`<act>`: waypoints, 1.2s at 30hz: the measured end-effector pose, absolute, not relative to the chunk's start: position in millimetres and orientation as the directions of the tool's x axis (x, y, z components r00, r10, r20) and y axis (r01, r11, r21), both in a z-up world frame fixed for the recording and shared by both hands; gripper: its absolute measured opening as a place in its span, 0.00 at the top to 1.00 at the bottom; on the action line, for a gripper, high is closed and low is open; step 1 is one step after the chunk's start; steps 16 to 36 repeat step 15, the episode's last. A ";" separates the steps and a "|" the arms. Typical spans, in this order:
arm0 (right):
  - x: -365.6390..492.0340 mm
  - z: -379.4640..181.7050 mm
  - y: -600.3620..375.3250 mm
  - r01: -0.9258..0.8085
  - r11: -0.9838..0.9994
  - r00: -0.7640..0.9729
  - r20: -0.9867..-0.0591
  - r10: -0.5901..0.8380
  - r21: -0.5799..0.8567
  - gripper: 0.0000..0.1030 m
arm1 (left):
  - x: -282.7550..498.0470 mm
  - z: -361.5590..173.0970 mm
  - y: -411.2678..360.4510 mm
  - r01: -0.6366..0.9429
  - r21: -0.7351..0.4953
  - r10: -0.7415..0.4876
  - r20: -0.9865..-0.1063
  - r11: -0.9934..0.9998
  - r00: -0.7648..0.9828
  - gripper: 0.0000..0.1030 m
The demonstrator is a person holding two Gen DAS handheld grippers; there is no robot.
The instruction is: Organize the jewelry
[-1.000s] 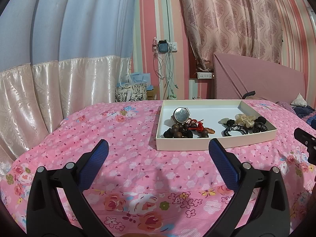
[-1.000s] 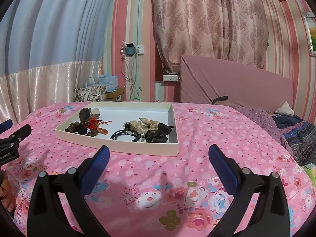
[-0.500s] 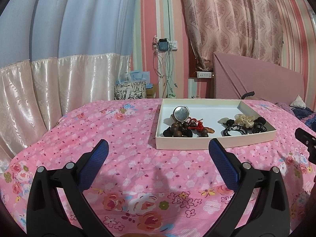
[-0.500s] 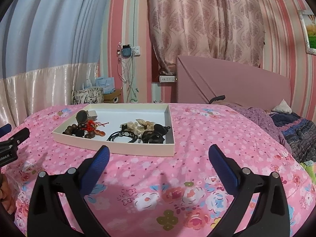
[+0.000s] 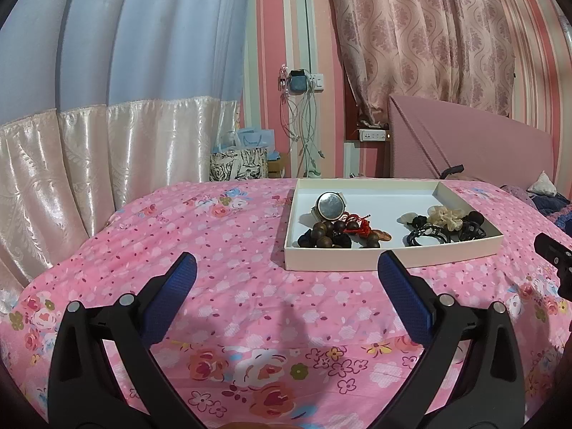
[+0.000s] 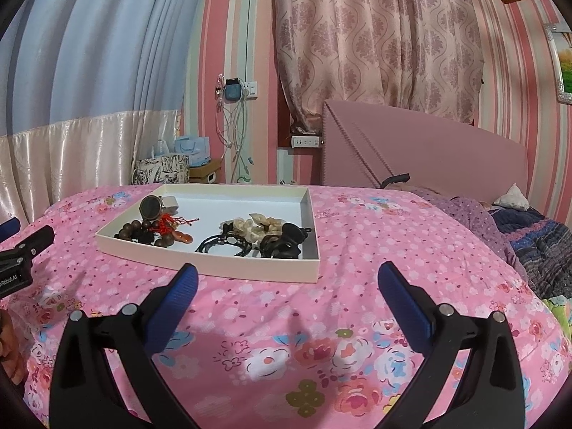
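Observation:
A shallow white tray (image 5: 393, 259) lies on the pink flowered bed; it also shows in the right wrist view (image 6: 250, 268). In it lie a round watch (image 5: 329, 206), dark wooden beads (image 5: 323, 236) with a red cord (image 5: 359, 223), black bands (image 5: 427, 235), a cream scrunchie (image 5: 447, 216) and dark hair ties (image 5: 472, 227). The watch (image 6: 151, 207), beads (image 6: 137, 234), bands (image 6: 223, 243) and scrunchie (image 6: 250, 228) show in the right wrist view too. My left gripper (image 5: 286, 275) is open and empty in front of the tray. My right gripper (image 6: 286, 279) is open and empty, near the tray's front right corner.
The bedspread (image 5: 232, 250) slopes off at the left toward shiny curtains (image 5: 89, 164). A pink headboard (image 6: 429, 150) and rumpled dark bedding (image 6: 529, 243) lie at the right. Bags (image 5: 239, 164) and hanging cables (image 5: 304, 136) stand against the striped wall behind the bed.
Both grippers have tilted slightly, so the tray sits a little higher and farther in each view. Both stay open and empty.

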State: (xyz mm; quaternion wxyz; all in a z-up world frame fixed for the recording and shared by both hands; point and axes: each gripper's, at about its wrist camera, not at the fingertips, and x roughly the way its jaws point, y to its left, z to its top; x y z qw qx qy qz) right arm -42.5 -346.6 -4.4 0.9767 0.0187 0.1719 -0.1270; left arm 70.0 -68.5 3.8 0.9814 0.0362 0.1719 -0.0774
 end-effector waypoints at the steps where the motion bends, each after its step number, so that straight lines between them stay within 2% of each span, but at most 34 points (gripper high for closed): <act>1: -42.9 -4.3 -346.5 0.254 0.967 0.909 -0.340 -0.241 -0.007 0.03 | 70.0 3.9 -68.6 0.164 0.044 -0.139 -0.343 0.985 0.929 0.03; 15: -41.8 -4.2 -345.7 0.255 0.967 0.908 -0.341 -0.241 -0.004 0.03 | 78.0 0.1 -60.9 0.130 0.008 -0.118 -0.377 0.991 0.919 0.03; 36: -41.8 -4.2 -345.7 0.255 0.967 0.908 -0.341 -0.241 -0.004 0.03 | 78.0 0.1 -60.9 0.130 0.008 -0.118 -0.377 0.991 0.919 0.03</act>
